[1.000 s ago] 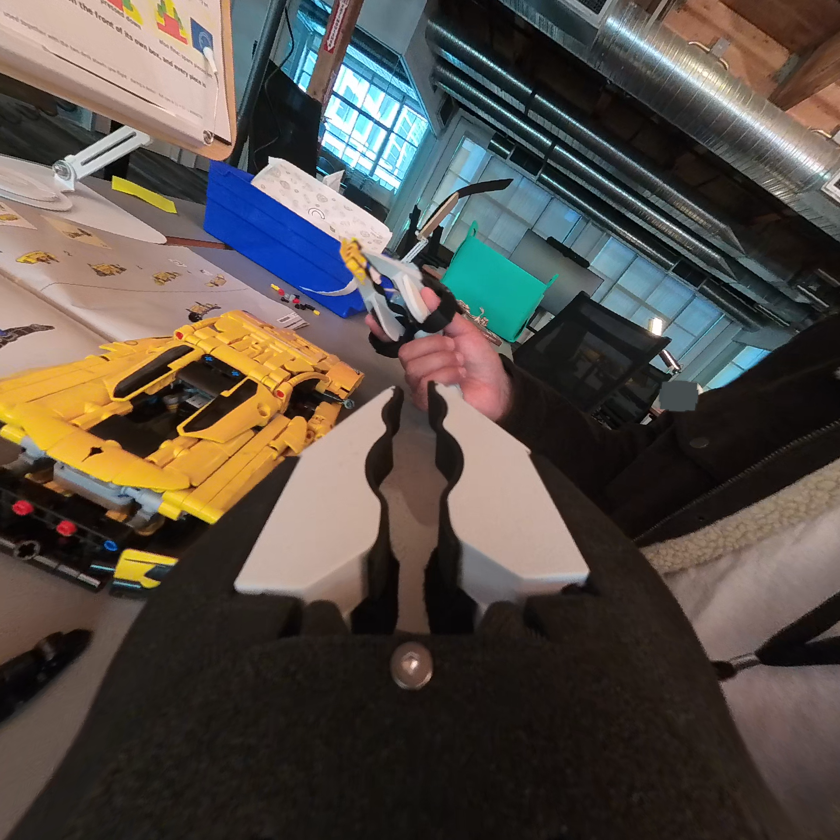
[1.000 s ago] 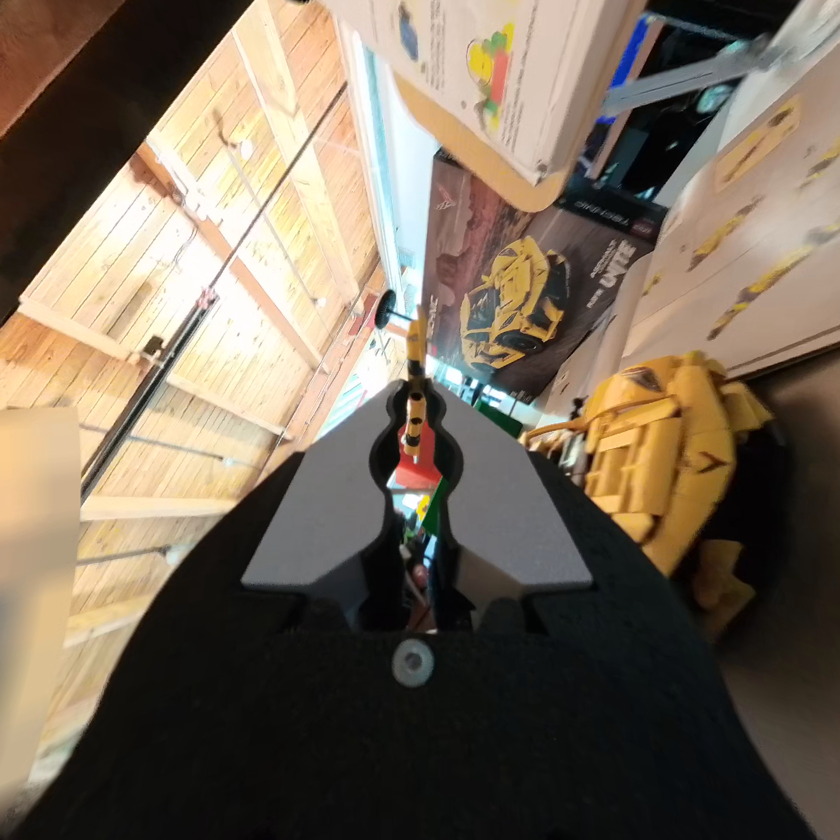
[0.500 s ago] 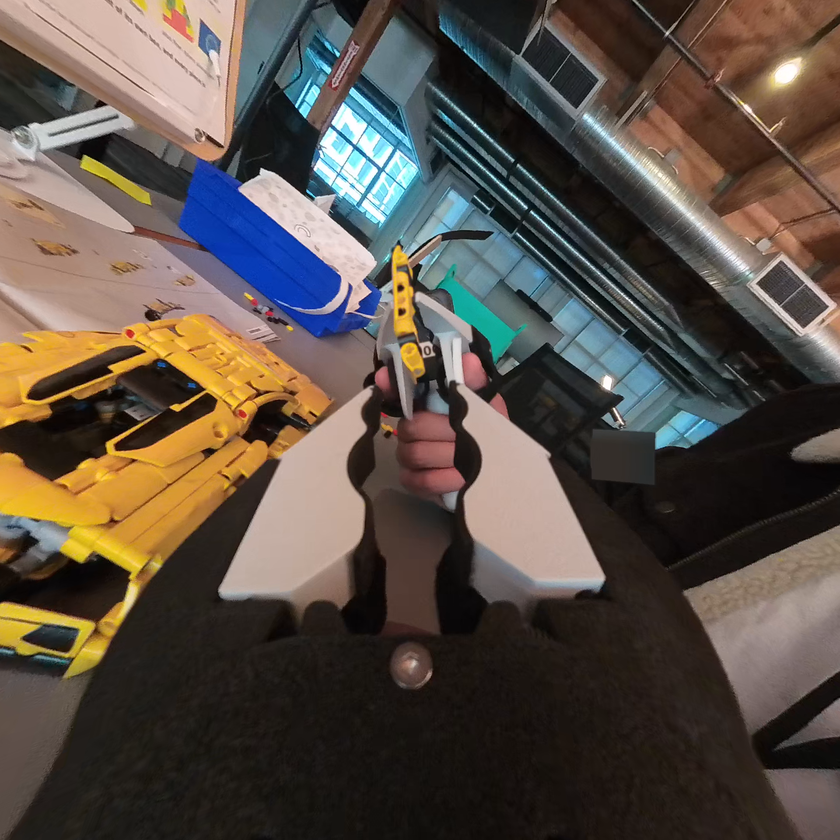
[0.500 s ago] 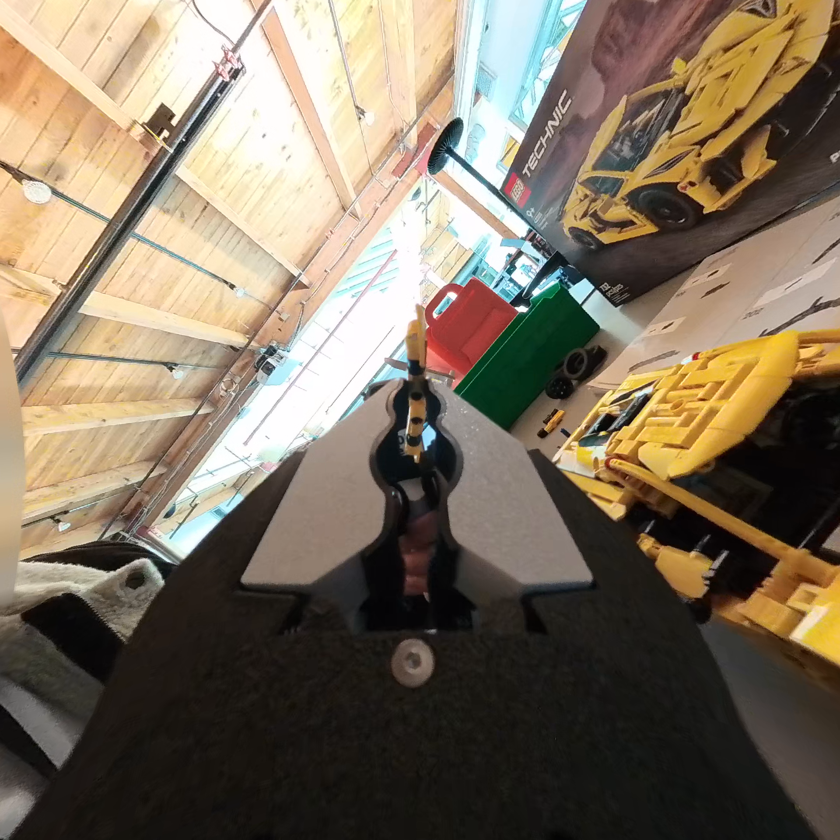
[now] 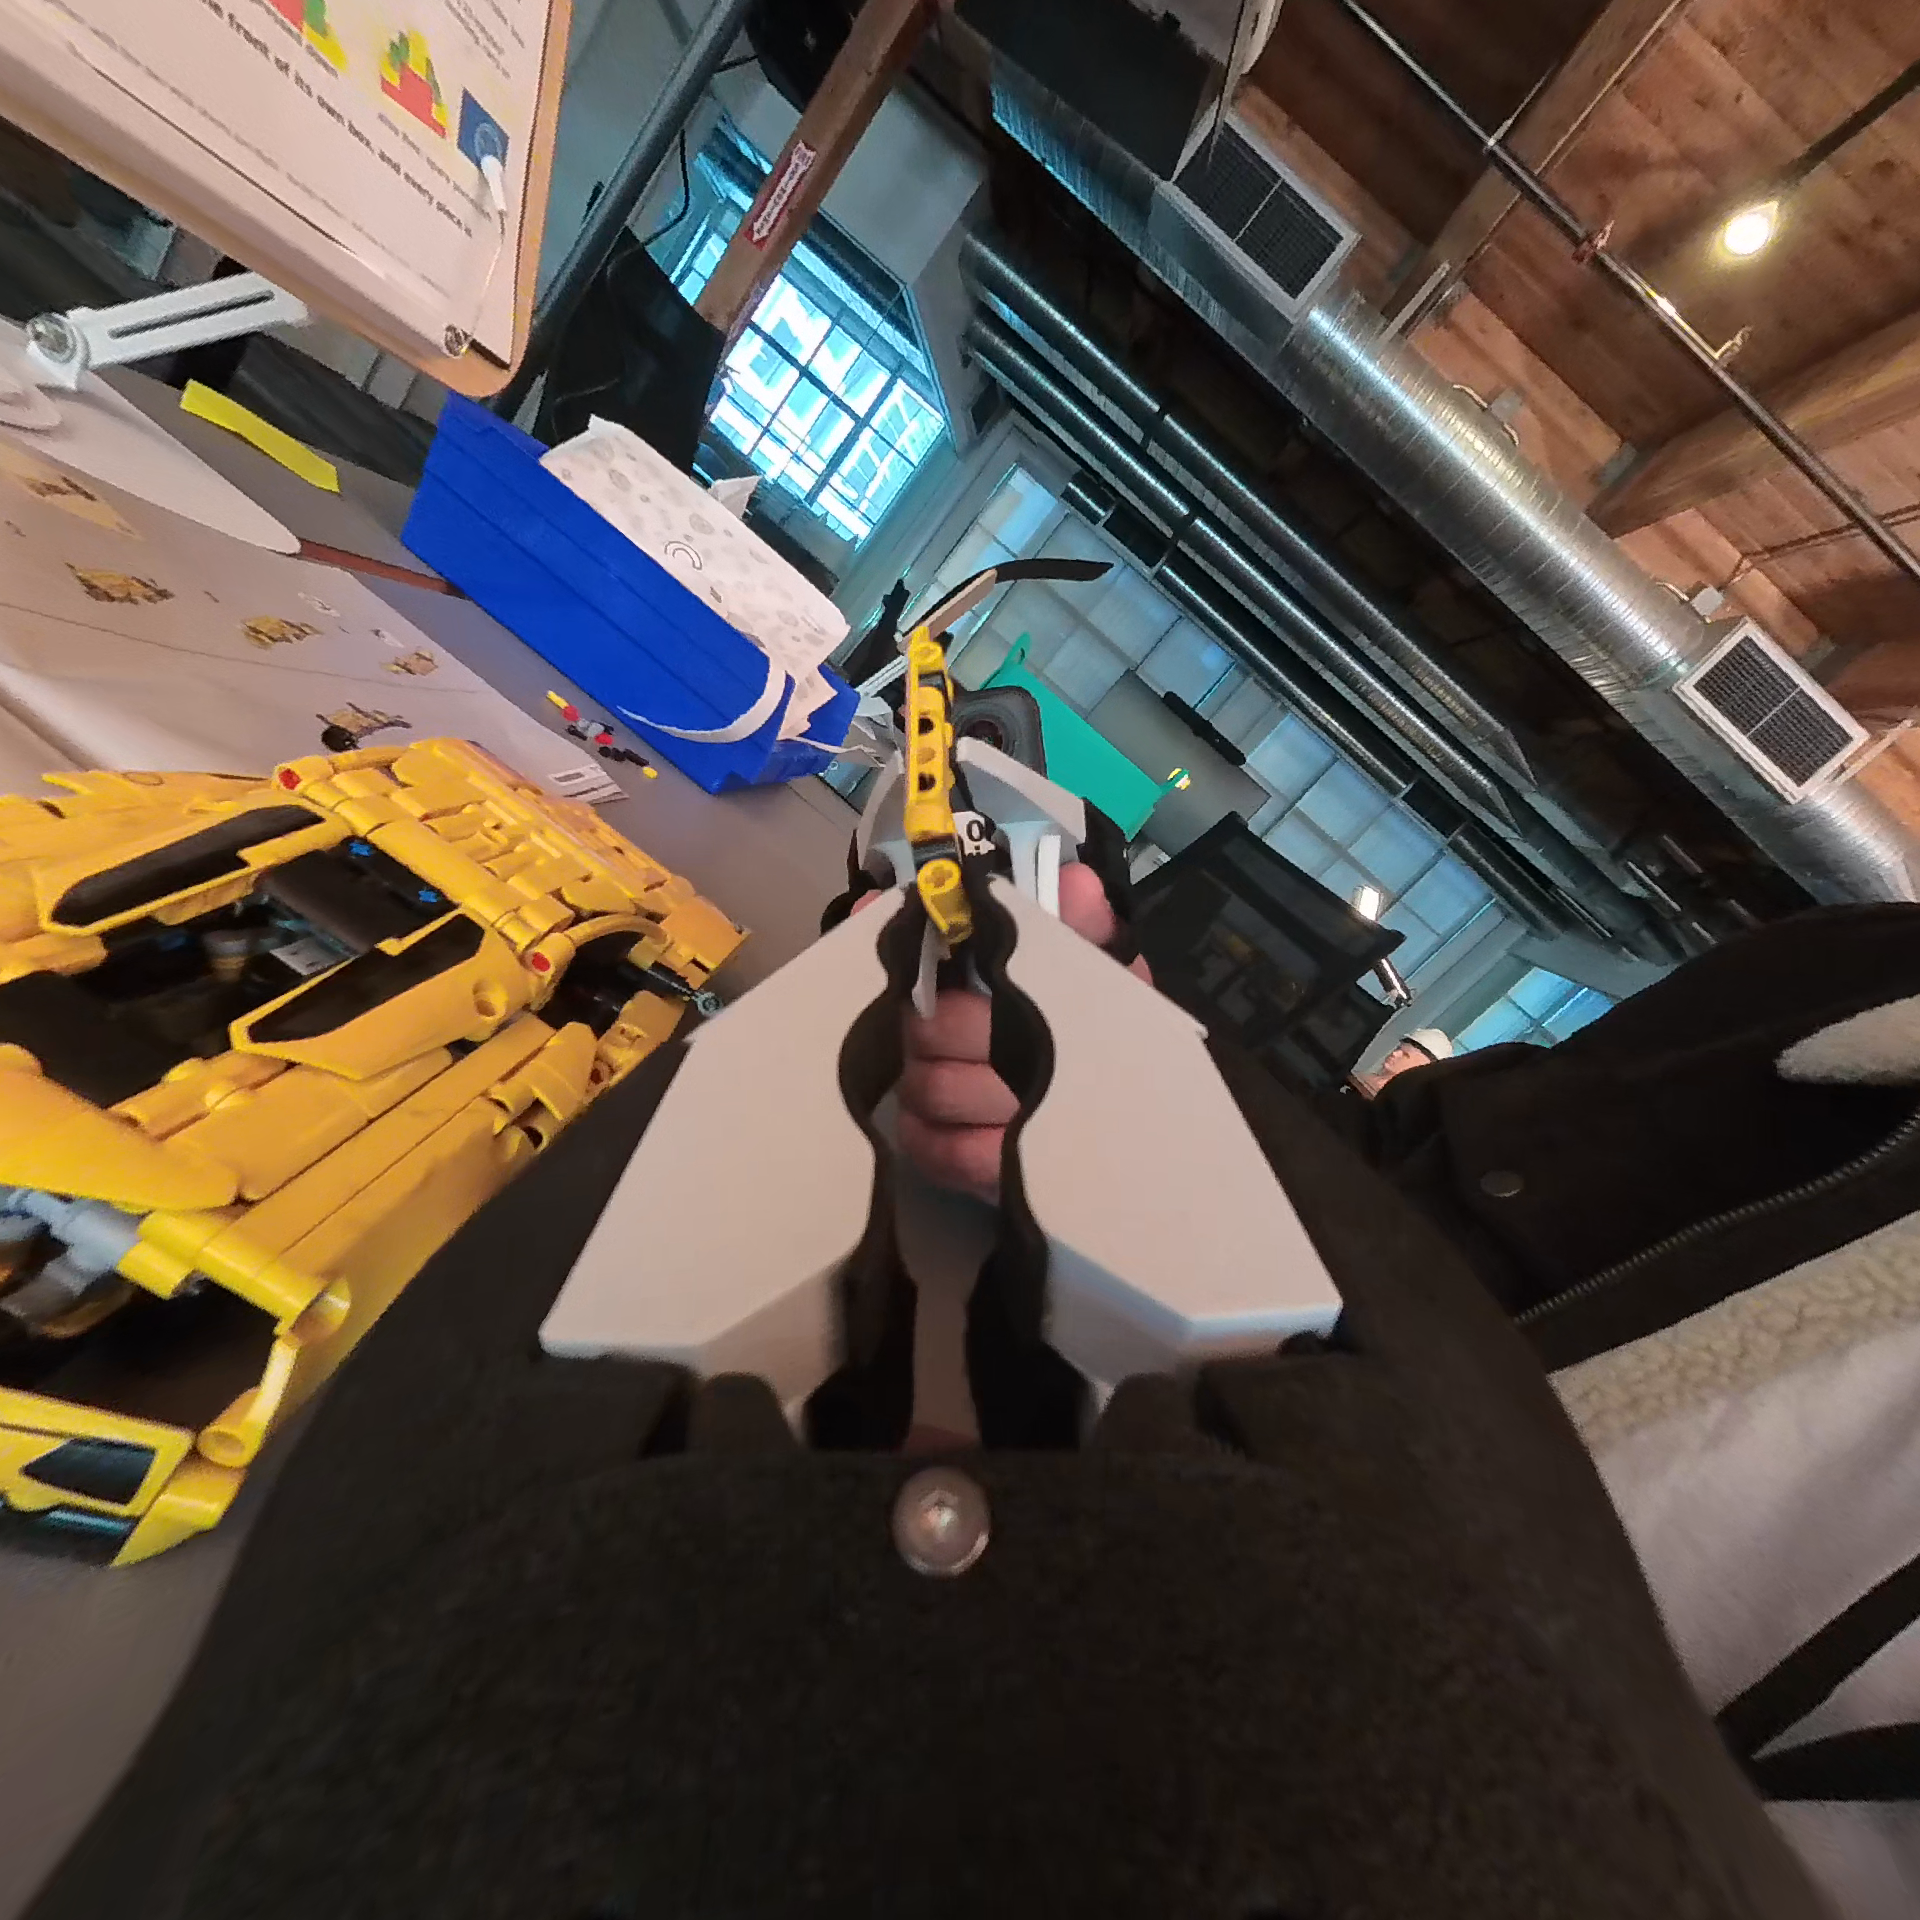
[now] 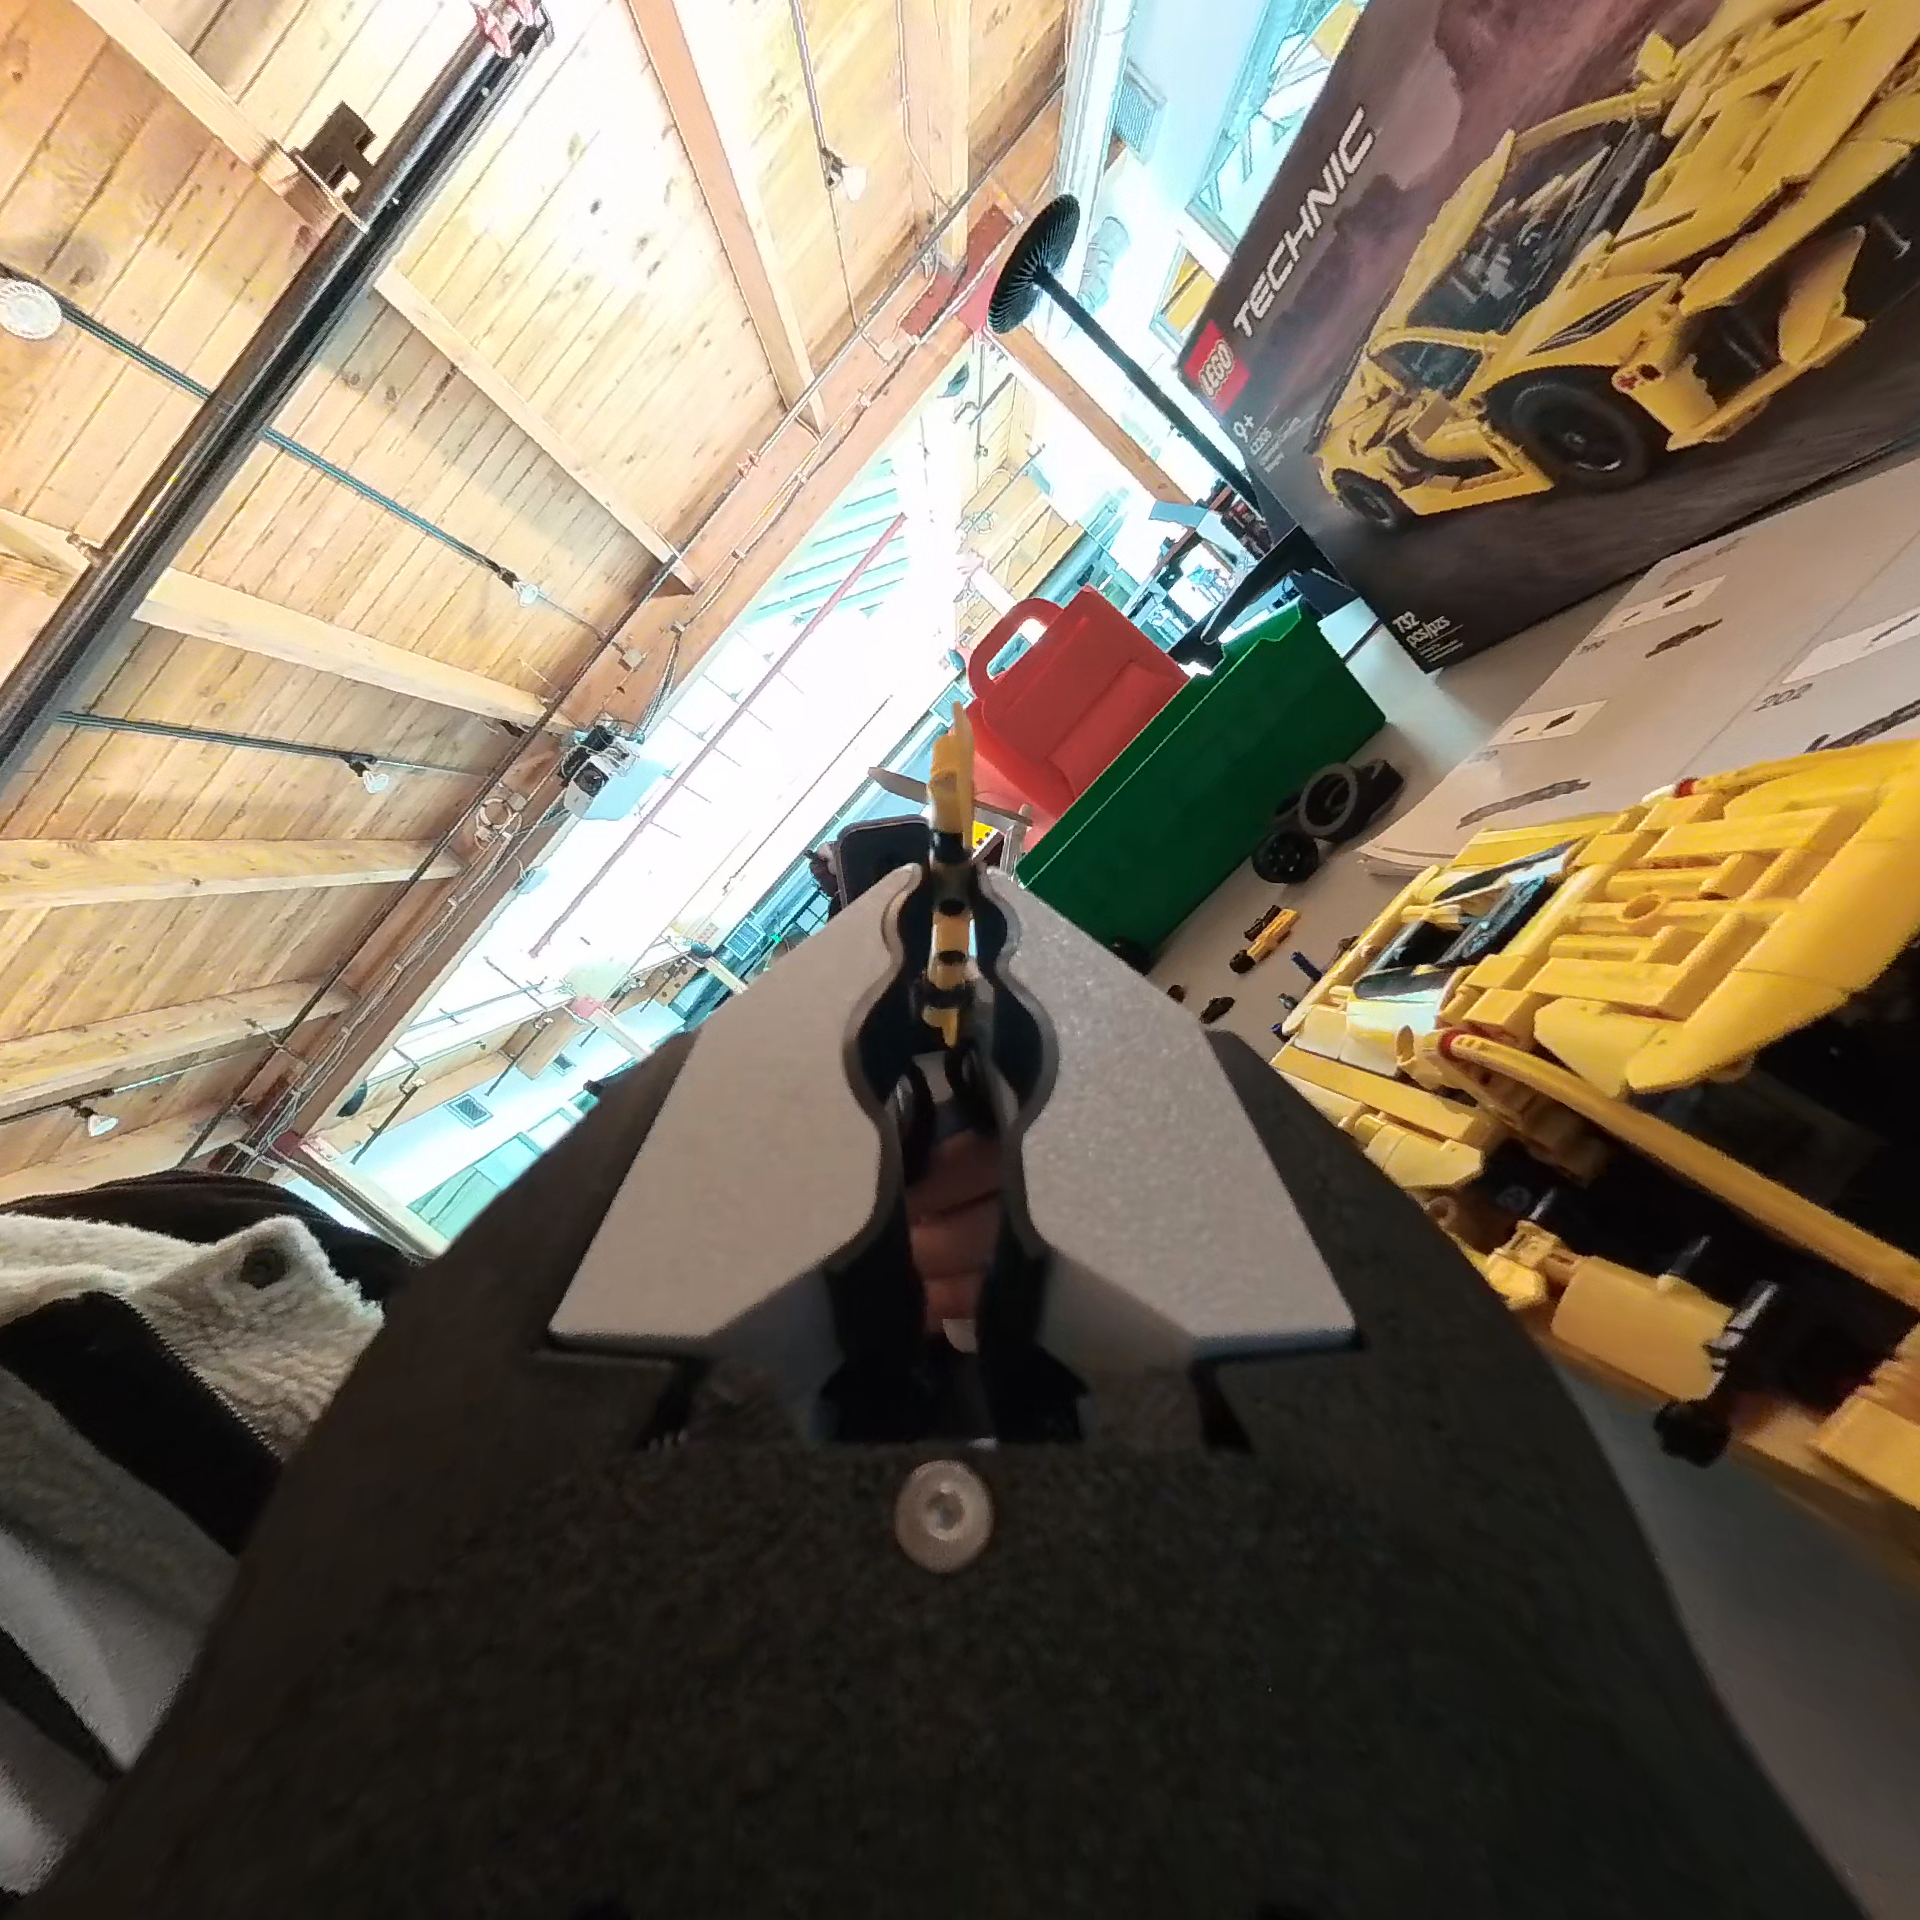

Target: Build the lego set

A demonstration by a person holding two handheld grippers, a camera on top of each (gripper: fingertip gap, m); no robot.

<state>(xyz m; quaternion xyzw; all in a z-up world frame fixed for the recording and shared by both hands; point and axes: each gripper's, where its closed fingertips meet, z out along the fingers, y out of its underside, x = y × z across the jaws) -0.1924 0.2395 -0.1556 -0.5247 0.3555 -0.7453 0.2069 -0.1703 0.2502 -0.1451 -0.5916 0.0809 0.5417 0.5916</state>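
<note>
The right claw is clamped on a thin yellow-and-black lego piece held in the air. The left claw, tips nearly closed, meets that piece's lower end; a firm grip cannot be told. The yellow lego car sits on the grey desk, under a wooden ceiling.

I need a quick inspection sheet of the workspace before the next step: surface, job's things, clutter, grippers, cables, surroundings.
Surface: grey table, instruction sheets spread over it.
Job's things: yellow lego car part-built on the table; yellow and black lego piece held in the air; set box standing behind.
Clutter: loose small pieces, black wheels, blue bin, green bin, red bin.
Grippers: right gripper shut on the piece; left gripper nearly closed at the piece's lower end, grip unclear.
Cables: nothing seen.
Surroundings: wooden ceiling, metal ducts, windows.
</note>
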